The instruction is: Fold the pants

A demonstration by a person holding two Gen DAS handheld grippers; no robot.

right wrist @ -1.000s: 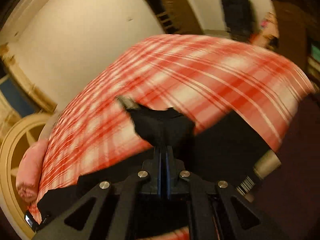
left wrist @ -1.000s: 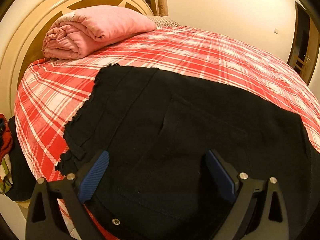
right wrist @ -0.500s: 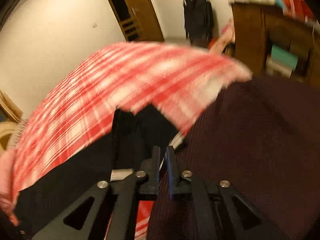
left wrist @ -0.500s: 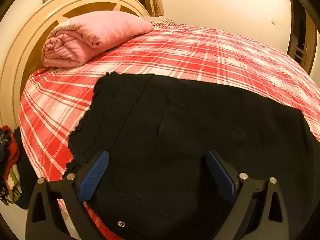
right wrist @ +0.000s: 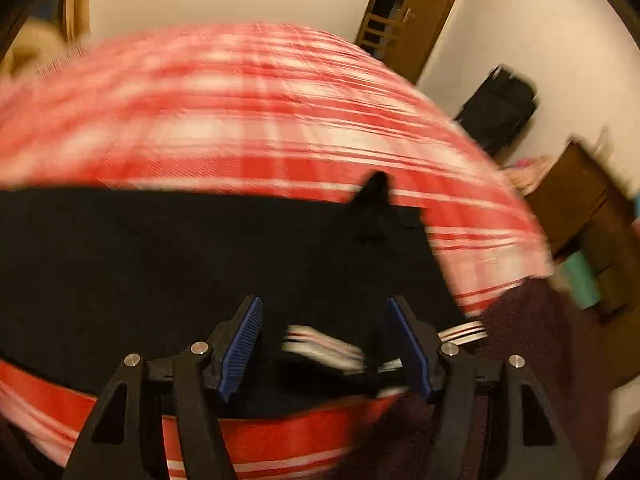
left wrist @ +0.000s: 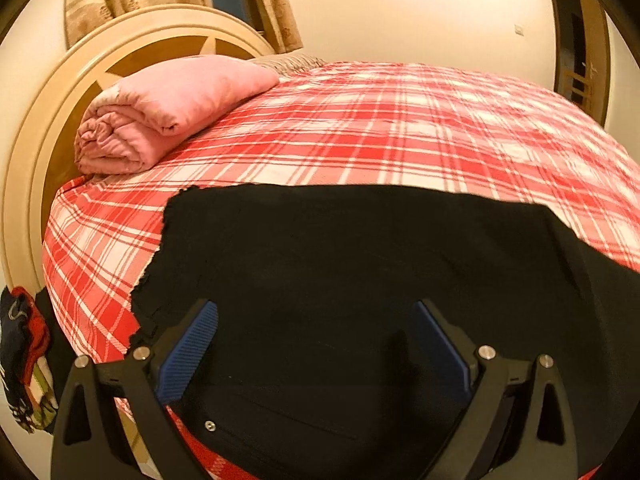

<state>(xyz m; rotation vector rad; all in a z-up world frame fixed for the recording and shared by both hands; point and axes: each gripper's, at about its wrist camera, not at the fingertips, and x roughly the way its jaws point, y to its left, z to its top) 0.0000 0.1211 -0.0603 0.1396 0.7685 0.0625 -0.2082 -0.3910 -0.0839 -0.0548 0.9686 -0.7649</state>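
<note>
**A:** What is the cloth like?

**B:** The black pants [left wrist: 360, 280] look like a thick, matte denim, with a frayed, ragged edge on the side toward the headboard [left wrist: 36, 152] and a small metal rivet near the bed's near edge. They lie flat on the bed [left wrist: 400, 128], whose cover is a red and white plaid weave.

**A:** Which way do they run?

**B:** Their long axis follows the bed's near edge, stretching from the headboard side toward the foot. In the right wrist view, which is blurred, a small black peak [right wrist: 376, 188] sticks up at the foot-side end.

**A:** And the tools?

**B:** The left hand-held gripper [left wrist: 316, 344] hovers over the pants with its ribbed blue pads [left wrist: 188, 352] spread wide, holding nothing. The right hand-held gripper [right wrist: 326, 344] is also spread apart, nothing between its fingers.

**A:** Anything else?

**B:** A soft pink rolled blanket [left wrist: 168, 112] sits at the headboard corner, well apart from the pants.
</note>
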